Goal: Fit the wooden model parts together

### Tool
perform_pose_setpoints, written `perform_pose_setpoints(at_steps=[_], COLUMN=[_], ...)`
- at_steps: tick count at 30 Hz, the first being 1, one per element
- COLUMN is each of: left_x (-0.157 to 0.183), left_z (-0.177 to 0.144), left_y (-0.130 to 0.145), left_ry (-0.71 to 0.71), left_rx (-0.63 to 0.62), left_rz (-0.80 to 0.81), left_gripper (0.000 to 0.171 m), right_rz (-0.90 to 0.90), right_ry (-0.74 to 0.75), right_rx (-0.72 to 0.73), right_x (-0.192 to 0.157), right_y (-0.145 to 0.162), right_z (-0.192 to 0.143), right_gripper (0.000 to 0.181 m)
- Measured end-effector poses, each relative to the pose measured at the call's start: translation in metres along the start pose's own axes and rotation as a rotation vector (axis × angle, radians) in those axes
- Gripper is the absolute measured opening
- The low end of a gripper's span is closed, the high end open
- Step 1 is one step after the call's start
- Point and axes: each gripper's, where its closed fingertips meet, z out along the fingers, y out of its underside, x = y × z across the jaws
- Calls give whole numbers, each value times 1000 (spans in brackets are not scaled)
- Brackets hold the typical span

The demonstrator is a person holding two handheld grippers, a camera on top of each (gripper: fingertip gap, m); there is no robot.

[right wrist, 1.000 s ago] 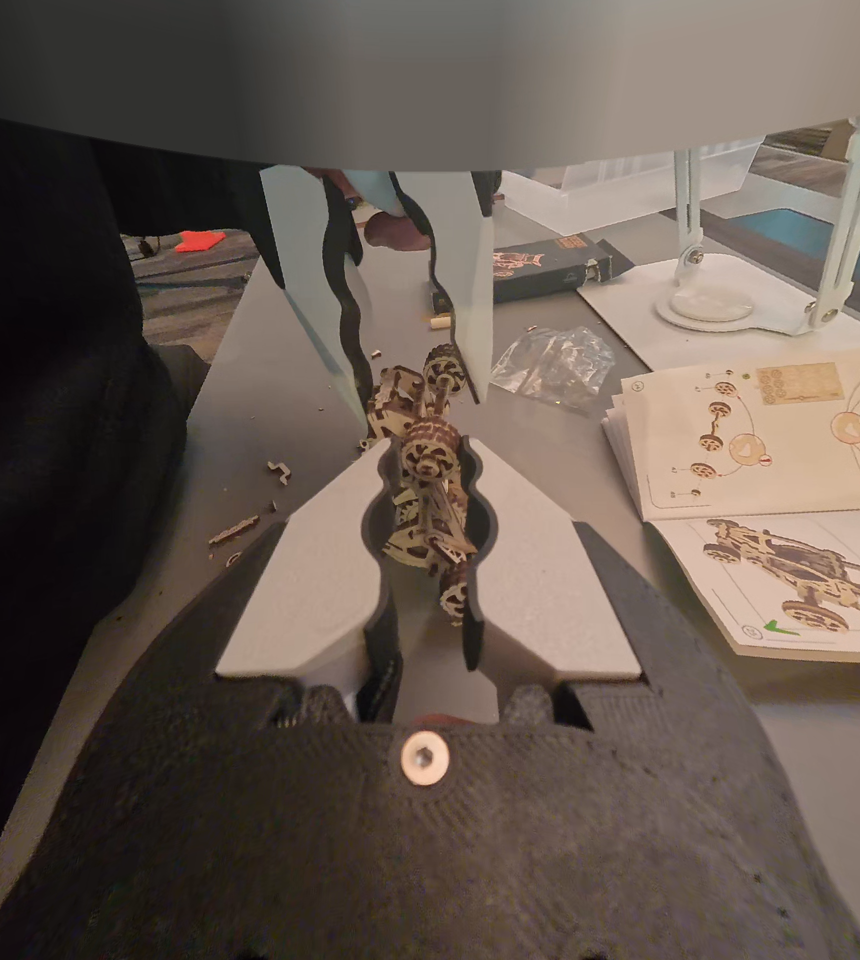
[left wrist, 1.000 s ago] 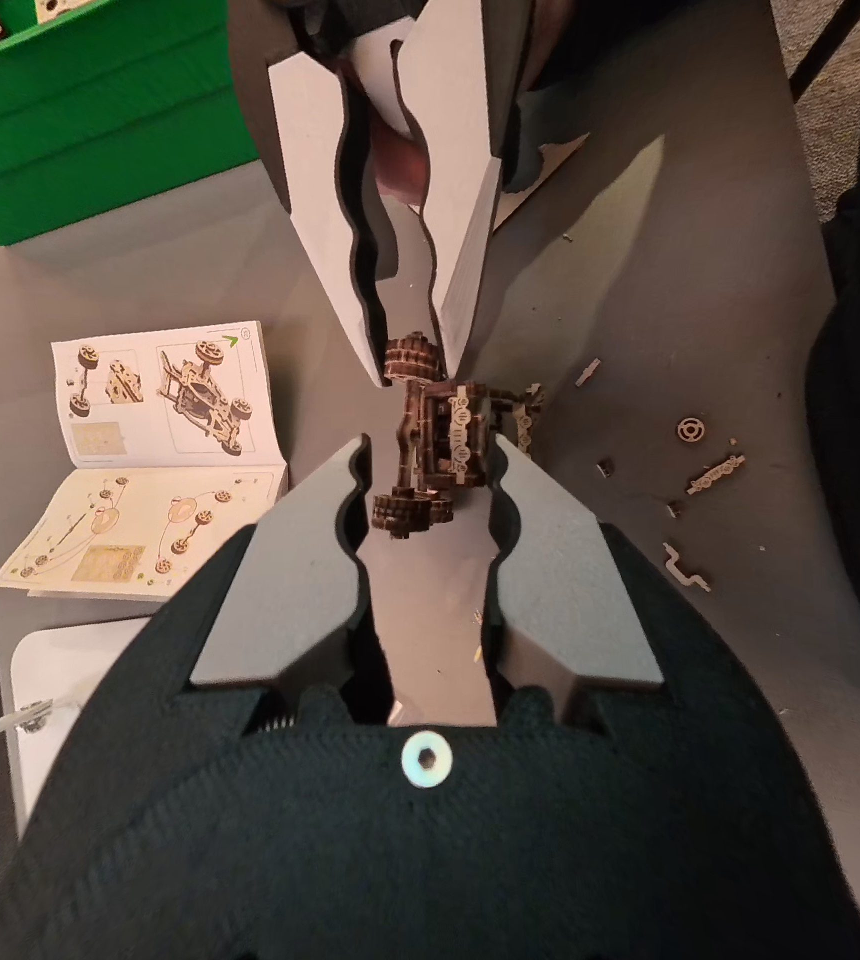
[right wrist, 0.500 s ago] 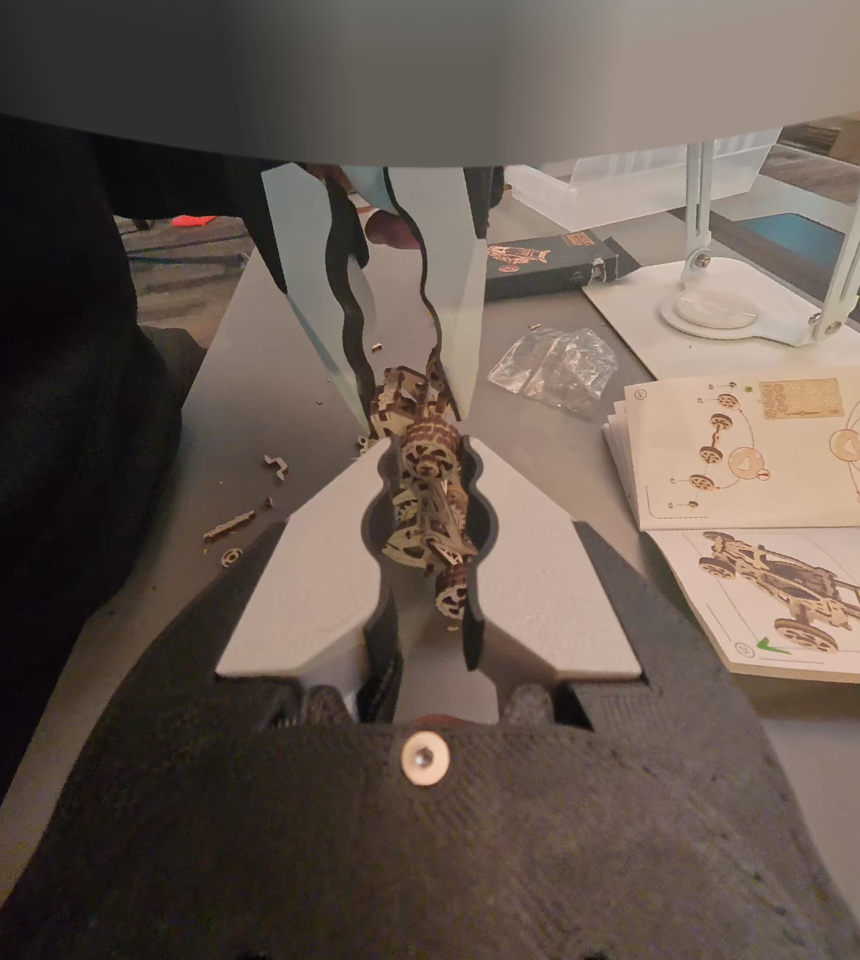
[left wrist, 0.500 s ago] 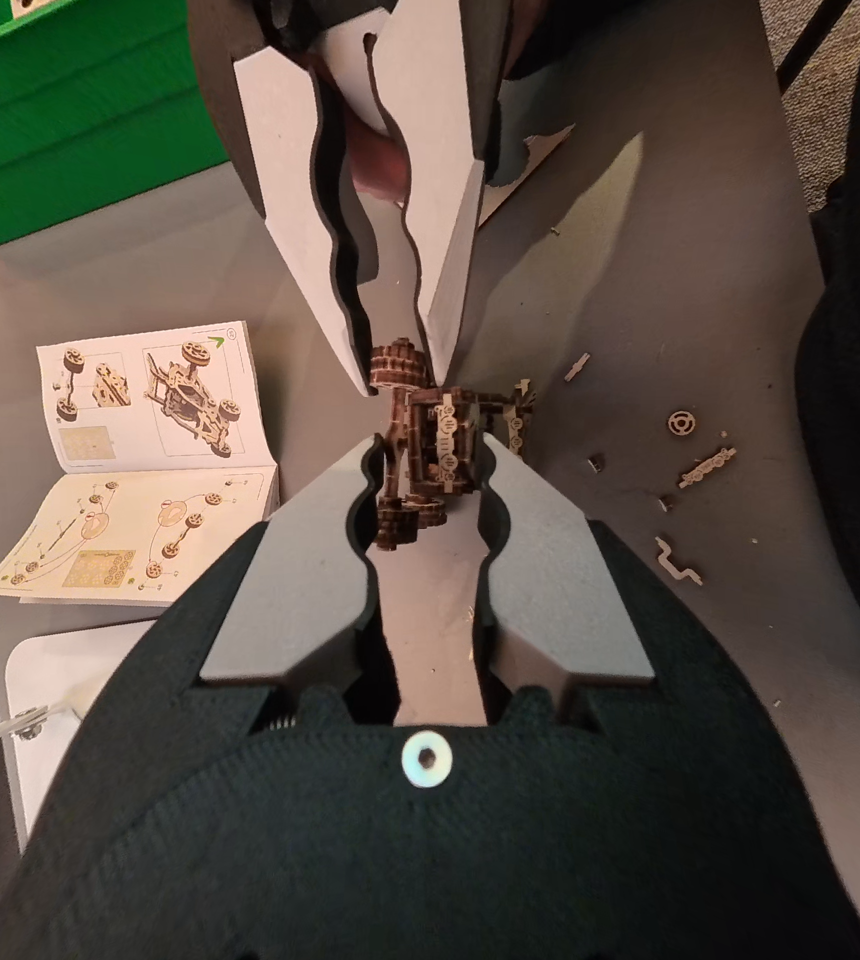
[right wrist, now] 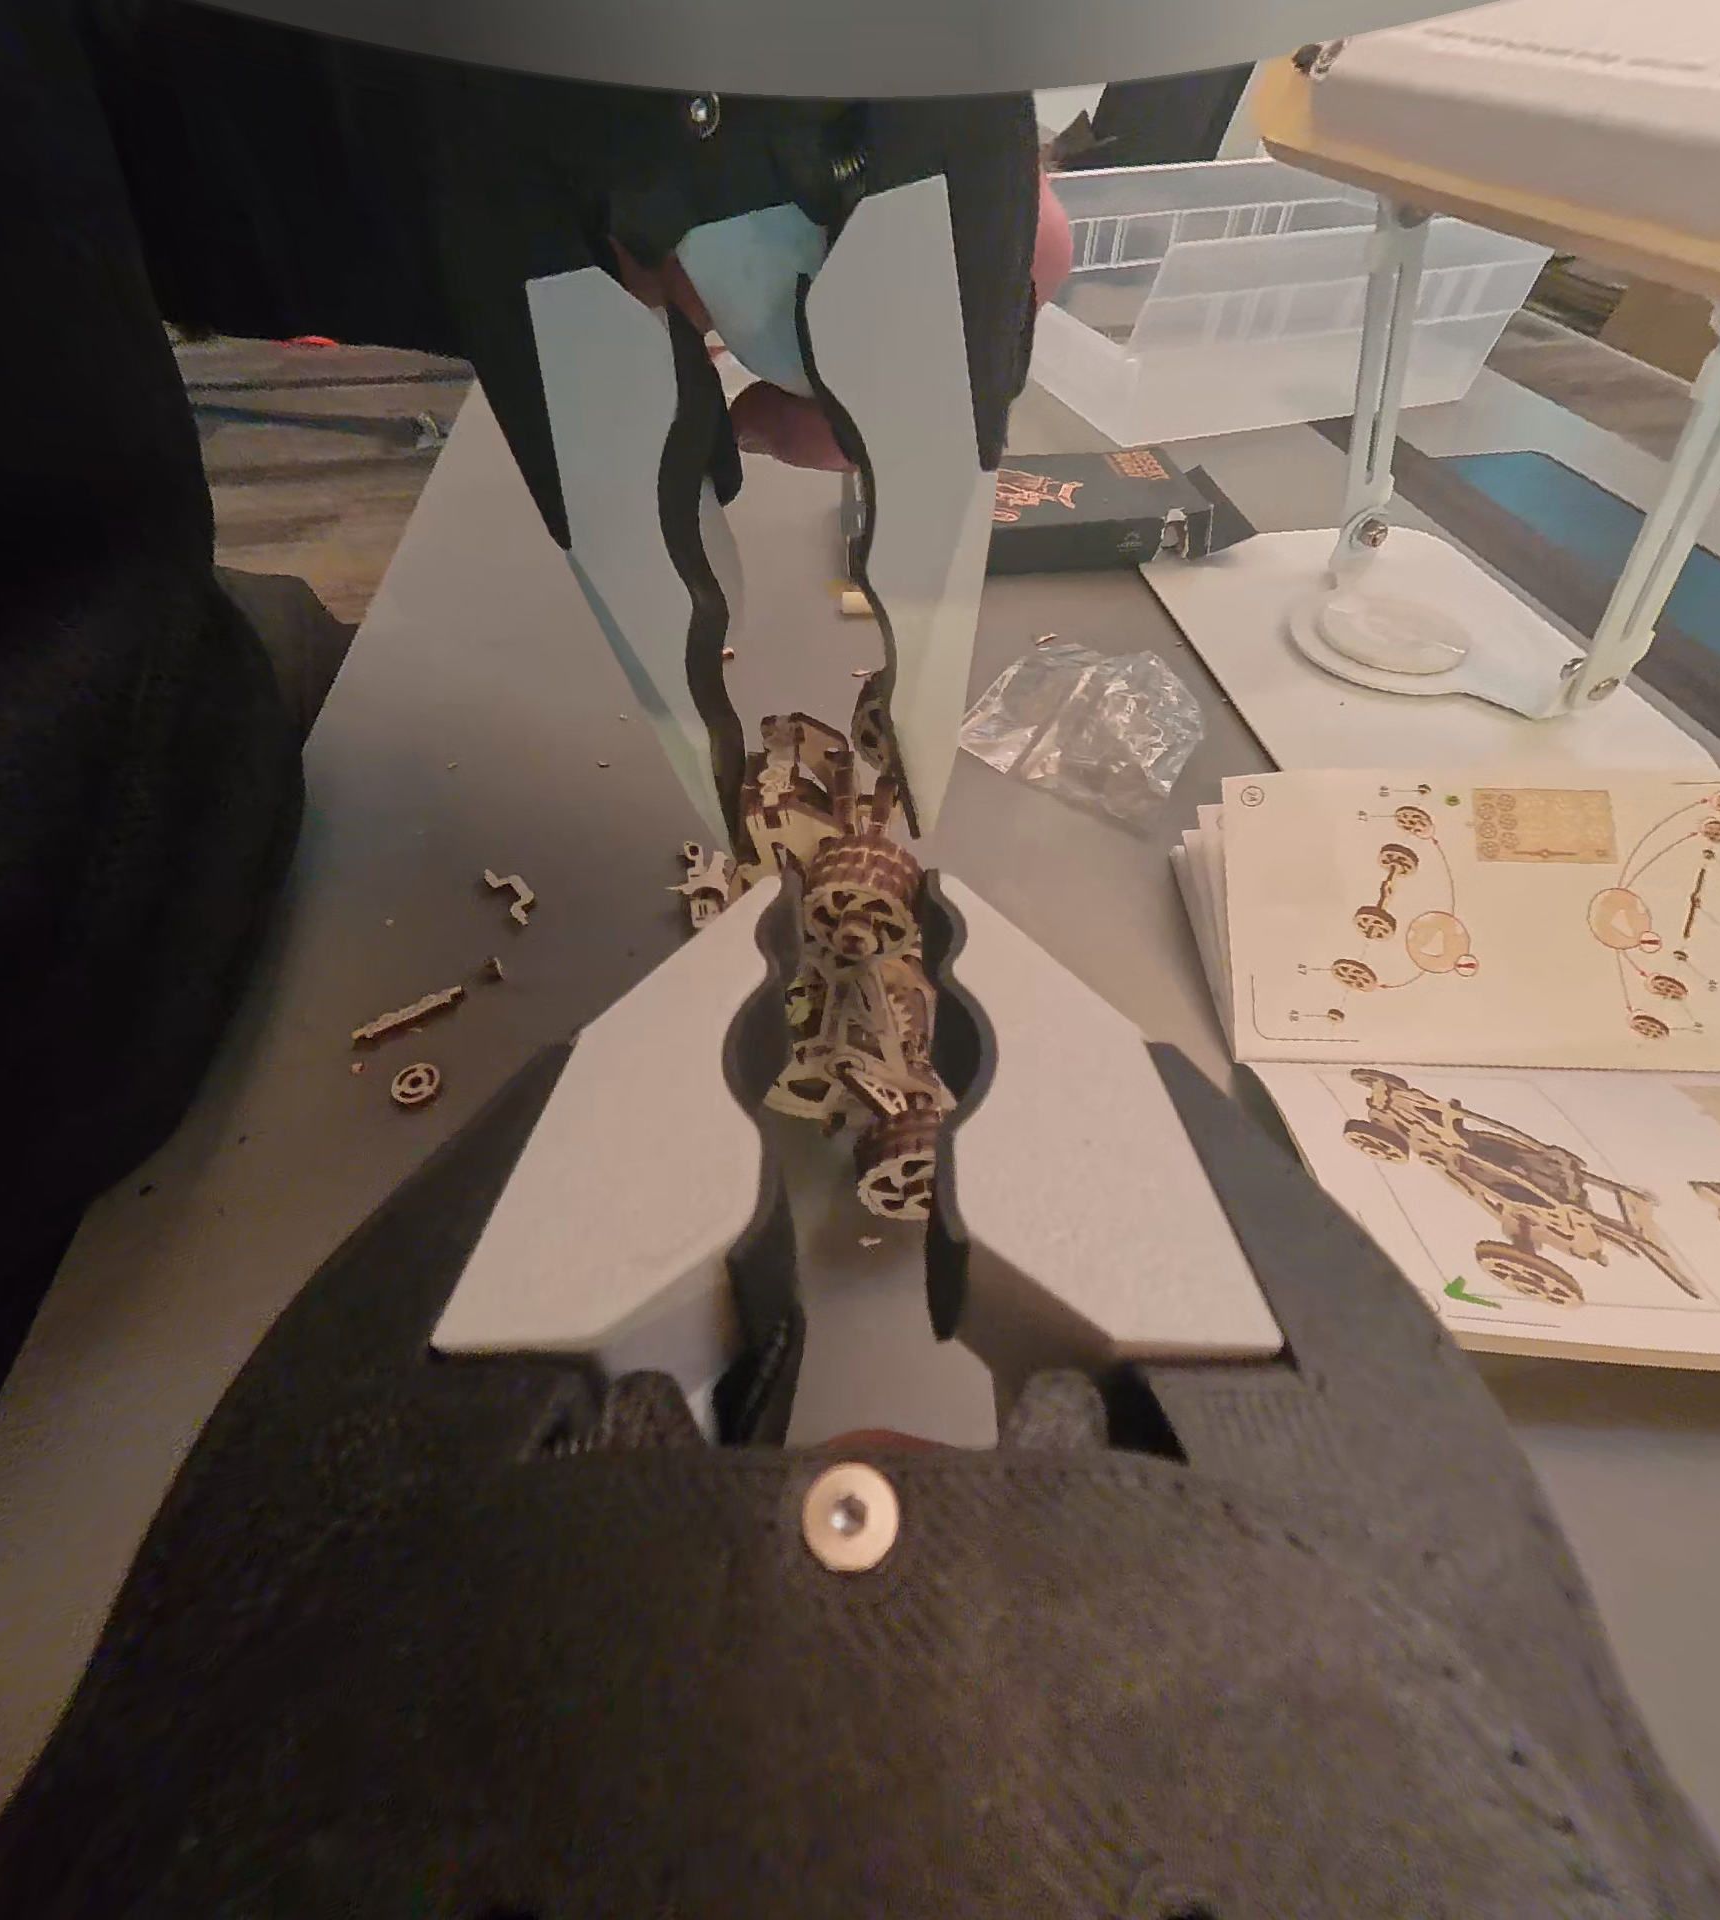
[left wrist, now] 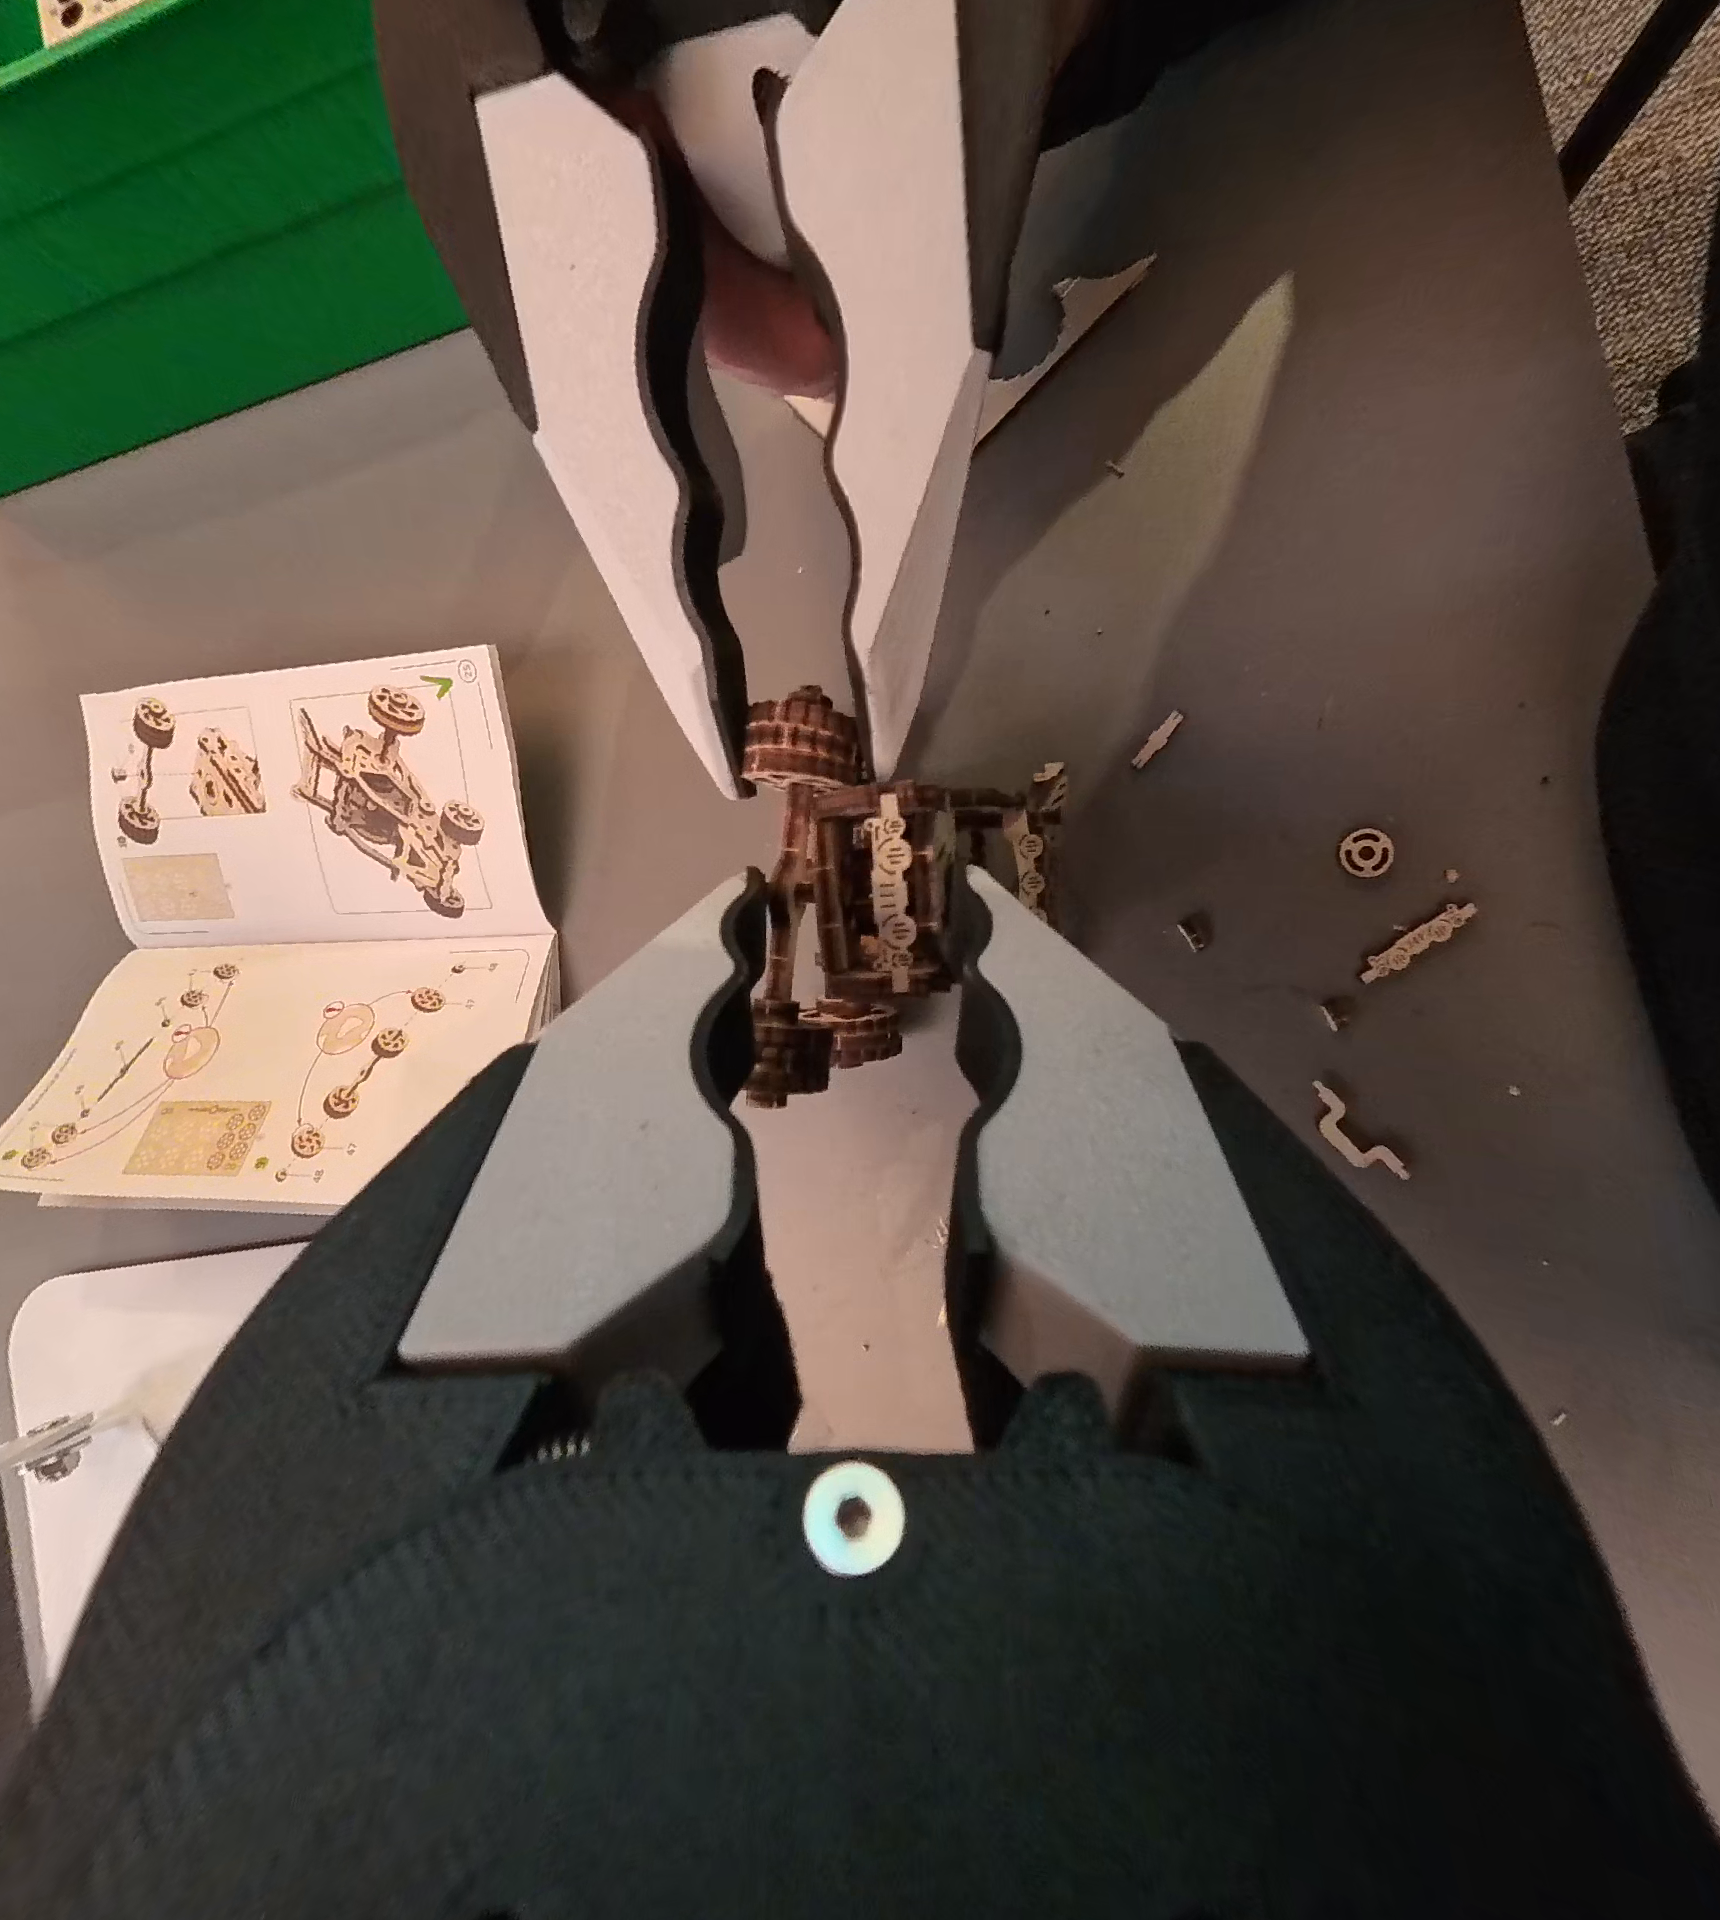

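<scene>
At mid-frame, above the grey counter [left wrist: 1199, 582], the right claw [right wrist: 851, 914] is gripping the wooden model car [right wrist: 851, 997] by wheel and chassis, seemingly steadying it, while the left claw [left wrist: 861, 894] is closing narrowly around its body.

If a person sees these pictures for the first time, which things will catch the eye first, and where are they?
The eye goes first to the small wooden model car in the middle, held above the grey table between two facing pairs of tongs: the left tongs close on its body, the right tongs on a wheel. Next come the open instruction booklet beside it and the loose wooden bits scattered on the other side.
</scene>
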Motion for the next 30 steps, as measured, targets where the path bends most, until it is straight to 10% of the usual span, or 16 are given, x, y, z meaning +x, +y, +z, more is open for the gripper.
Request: perform_pose_setpoints(at_steps=[30], left_x=[6], left_z=[-1], left_y=[0], left_ry=[-7], left_rx=[6], left_rz=[28], left_gripper=[31], right_rz=[41], right_ry=[-134], right_rx=[-58], right_x=[-7], right_y=[2], right_z=[-1], right_gripper=[20])
